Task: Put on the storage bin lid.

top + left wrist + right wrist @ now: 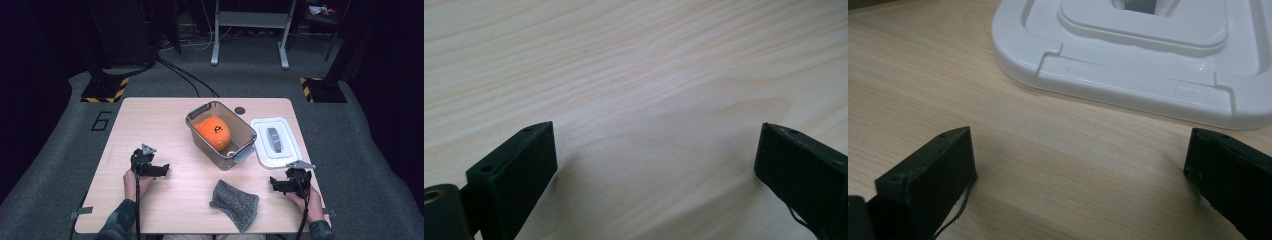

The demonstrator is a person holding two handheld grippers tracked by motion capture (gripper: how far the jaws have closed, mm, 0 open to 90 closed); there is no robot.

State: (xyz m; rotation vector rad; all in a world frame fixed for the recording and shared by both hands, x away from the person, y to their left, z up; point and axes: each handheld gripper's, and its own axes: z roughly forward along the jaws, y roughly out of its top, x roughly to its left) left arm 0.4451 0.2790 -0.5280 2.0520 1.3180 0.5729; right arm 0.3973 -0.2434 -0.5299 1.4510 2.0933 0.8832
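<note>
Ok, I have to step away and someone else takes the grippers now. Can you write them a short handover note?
Left gripper: open, empty, low over bare table at the near left.
Right gripper: open, empty, at the near right, pointing at the near edge of the white lid.
Things: the clear bin stands mid-table, uncovered, with an orange soft item inside. Its lid lies flat on the table to the right of the bin. A grey cloth lies at the near edge, between the grippers.
Done: orange item is in the bin.
Left, probably: cloth still out, lid still off.
</note>
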